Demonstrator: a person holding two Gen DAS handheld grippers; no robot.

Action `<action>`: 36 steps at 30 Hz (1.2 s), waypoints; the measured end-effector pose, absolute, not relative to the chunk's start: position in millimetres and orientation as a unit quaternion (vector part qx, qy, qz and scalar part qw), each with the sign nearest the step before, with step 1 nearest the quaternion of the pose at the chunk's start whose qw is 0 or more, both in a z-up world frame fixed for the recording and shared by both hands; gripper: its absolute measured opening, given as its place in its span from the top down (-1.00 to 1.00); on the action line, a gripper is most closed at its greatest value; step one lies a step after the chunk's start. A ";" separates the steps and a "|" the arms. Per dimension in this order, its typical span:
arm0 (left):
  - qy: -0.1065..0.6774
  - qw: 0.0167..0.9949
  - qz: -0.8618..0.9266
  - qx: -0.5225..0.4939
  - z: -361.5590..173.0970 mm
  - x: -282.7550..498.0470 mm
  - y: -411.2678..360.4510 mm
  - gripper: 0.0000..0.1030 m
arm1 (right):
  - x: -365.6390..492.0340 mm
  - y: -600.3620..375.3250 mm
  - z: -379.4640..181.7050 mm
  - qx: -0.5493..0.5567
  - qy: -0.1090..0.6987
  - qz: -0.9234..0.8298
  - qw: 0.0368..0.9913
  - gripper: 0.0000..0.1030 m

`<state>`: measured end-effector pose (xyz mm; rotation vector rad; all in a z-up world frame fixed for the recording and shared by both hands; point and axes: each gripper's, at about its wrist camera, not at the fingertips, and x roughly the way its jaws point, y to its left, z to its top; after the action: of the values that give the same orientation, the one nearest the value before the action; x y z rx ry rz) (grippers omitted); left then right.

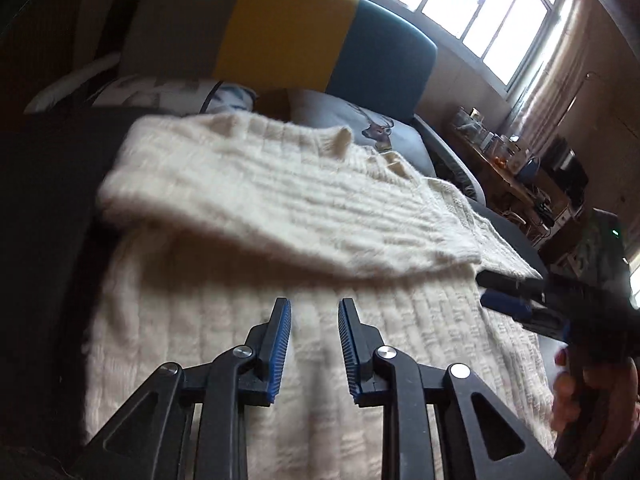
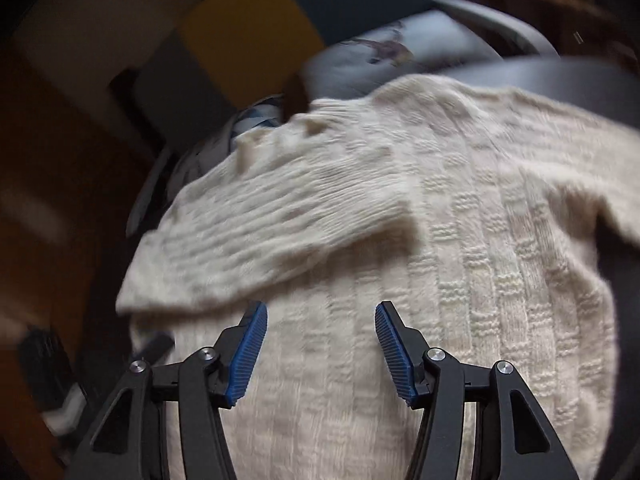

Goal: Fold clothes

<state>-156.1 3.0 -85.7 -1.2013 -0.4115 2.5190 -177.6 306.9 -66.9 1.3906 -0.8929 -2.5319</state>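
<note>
**A:** One cream knit sweater [image 1: 304,344] covers most of a dark bed [image 1: 44,208], its body spread flat, hem toward the cameras, collar toward the pillows [image 1: 352,124] and a grey, yellow and teal headboard [image 1: 288,28]. Why flat?

**B:** Likely so each fold lands on a smooth layer. The ribbed sleeve [image 2: 280,216] already lies slantwise across the chest, which suggests the sleeve-in step is done on that side.

**A:** And the tools?

**B:** Both are empty. The left gripper [image 1: 314,310] hovers over the lower body of the sweater, jaws parted a little, nothing between the blue pads. The right gripper [image 2: 320,316] hangs over the same panel, just short of the sleeve's cuff, jaws spread wider.

**A:** Why wider?

**B:** My guess: it is readied to take a thick bunch of knit, perhaps the hem or side edge, for the next fold.

**A:** Does the right tool show elsewhere?

**B:** Yes, at the right edge of the left view, above the sweater's far side, held in a hand [image 1: 592,396]. Whether it touches the knit there is unclear.
</note>
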 end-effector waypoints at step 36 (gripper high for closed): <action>-0.344 0.035 0.875 -0.339 -111.7 -207.4 -101.9 0.63 | -259.9 341.8 -8.4 0.383 -0.281 -0.879 0.034 0.87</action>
<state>-207.4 -101.9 -111.7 -1.0413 -1.0587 2.6889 -259.9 341.8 -8.4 1.1768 -0.8634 -2.7041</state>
